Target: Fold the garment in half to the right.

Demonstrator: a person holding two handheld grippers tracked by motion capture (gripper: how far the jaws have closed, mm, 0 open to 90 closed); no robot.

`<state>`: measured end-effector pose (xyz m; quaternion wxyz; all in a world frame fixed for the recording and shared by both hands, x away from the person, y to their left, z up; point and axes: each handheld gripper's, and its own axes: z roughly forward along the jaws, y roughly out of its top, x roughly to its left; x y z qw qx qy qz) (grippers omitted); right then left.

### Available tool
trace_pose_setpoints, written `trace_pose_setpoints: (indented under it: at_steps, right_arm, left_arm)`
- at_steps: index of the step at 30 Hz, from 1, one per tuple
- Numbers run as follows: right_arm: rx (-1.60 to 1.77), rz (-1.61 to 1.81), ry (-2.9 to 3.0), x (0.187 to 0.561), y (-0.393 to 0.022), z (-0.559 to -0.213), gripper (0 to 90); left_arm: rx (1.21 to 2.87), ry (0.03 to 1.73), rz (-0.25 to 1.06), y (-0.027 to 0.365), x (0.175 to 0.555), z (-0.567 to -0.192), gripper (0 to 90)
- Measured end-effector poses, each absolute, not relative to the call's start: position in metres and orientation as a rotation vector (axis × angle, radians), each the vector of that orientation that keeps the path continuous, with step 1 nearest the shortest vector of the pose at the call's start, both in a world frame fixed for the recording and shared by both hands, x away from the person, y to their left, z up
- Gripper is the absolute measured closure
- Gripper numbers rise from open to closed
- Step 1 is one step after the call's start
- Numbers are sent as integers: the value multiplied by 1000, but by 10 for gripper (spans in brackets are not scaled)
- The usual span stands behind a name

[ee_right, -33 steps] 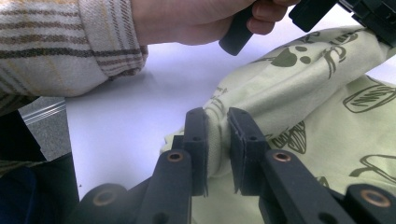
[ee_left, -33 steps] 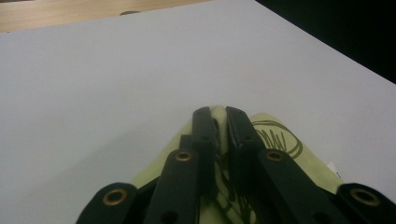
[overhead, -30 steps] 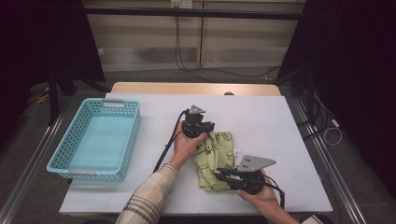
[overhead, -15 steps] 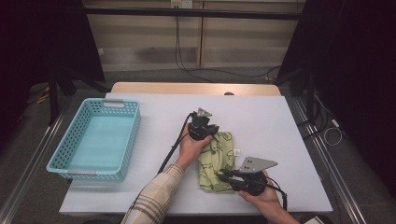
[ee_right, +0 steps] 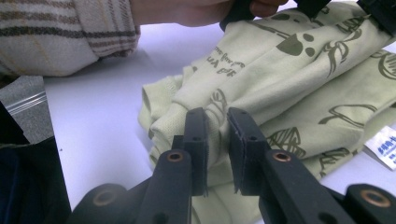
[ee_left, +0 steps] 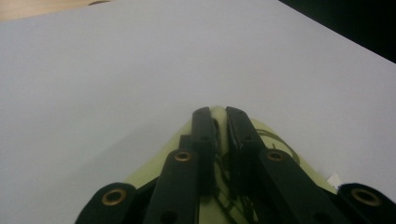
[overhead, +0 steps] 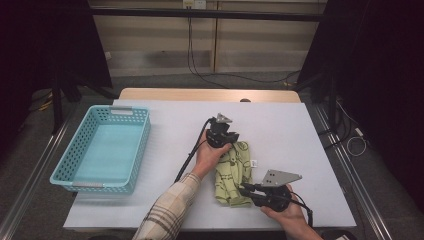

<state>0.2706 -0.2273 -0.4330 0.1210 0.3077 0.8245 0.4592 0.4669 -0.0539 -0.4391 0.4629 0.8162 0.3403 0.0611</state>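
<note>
A pale green cloth (overhead: 234, 172) printed with dark drawings lies bunched on the white table (overhead: 280, 130), right of centre. My left gripper (overhead: 233, 140) is at the cloth's far end, shut on its edge; the green cloth (ee_left: 280, 144) spreads under the gripper (ee_left: 219, 114) and a strip of it shows between the jaws. My right gripper (overhead: 246, 190) comes in from the right at the near end. In the right gripper view the gripper (ee_right: 215, 119) is shut on a raised fold of the cloth (ee_right: 299, 84).
A turquoise plastic basket (overhead: 75, 175) stands at the table's left side with nothing in it. A white label (ee_right: 385, 144) sticks out of the cloth's side. A plaid sleeve (overhead: 172, 210) crosses the table's front edge. A black cable (overhead: 192, 150) trails from the left gripper.
The left gripper has moved to the right with the cloth's far edge in it, and the cloth is narrower. The right gripper has shifted slightly, still holding the near end.
</note>
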Motion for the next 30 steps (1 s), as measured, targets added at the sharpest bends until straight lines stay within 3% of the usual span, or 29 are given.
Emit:
trace_pose_setpoints:
  at_steps: [22, 30]
  right_arm:
    - [931, 1305, 2426, 268, -236, -438, 777]
    - [959, 1320, 2405, 269, -239, -435, 646]
  left_arm:
    - [2046, 825, 129, -71, 467, -441, 796]
    - [2023, 797, 114, -71, 465, -437, 726]
